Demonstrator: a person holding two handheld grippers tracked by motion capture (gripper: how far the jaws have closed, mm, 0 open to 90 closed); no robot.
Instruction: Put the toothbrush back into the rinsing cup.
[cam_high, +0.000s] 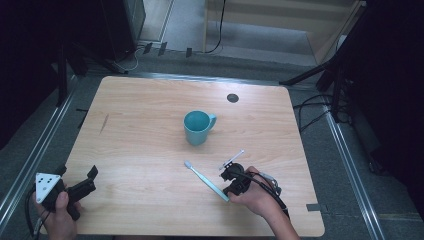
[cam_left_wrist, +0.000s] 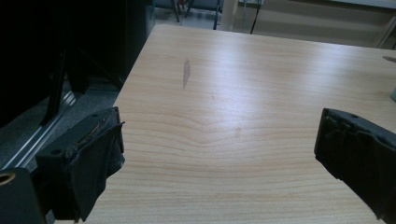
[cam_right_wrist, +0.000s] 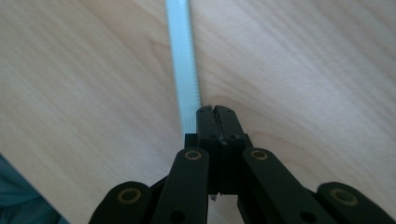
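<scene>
Black jaws of the right gripper (cam_right_wrist: 216, 112) rise from the bottom centre of the right gripper view, pressed together with nothing between them. Just to their left a pale blue toothbrush (cam_right_wrist: 183, 70) handle runs up to the top edge of that frame, lying flat on the wooden table (cam_right_wrist: 303, 60); whether the jaw tips touch it cannot be told. In the high view the right gripper (cam_high: 235, 176) sits in the lower centre-right of the frame, held by the person's right hand (cam_high: 257, 197), with the toothbrush (cam_high: 206, 181) slanting from its bristled head at centre down to the gripper. Above it, near the middle of the frame, a teal mug (cam_high: 198, 127) stands upright, well apart from the brush, its handle to the right. At lower left the left hand (cam_high: 59, 215) holds the left gripper (cam_high: 90, 180) near the table's edge. The left gripper view shows its jaws spread wide at the lower corners, bare wood between them.
</scene>
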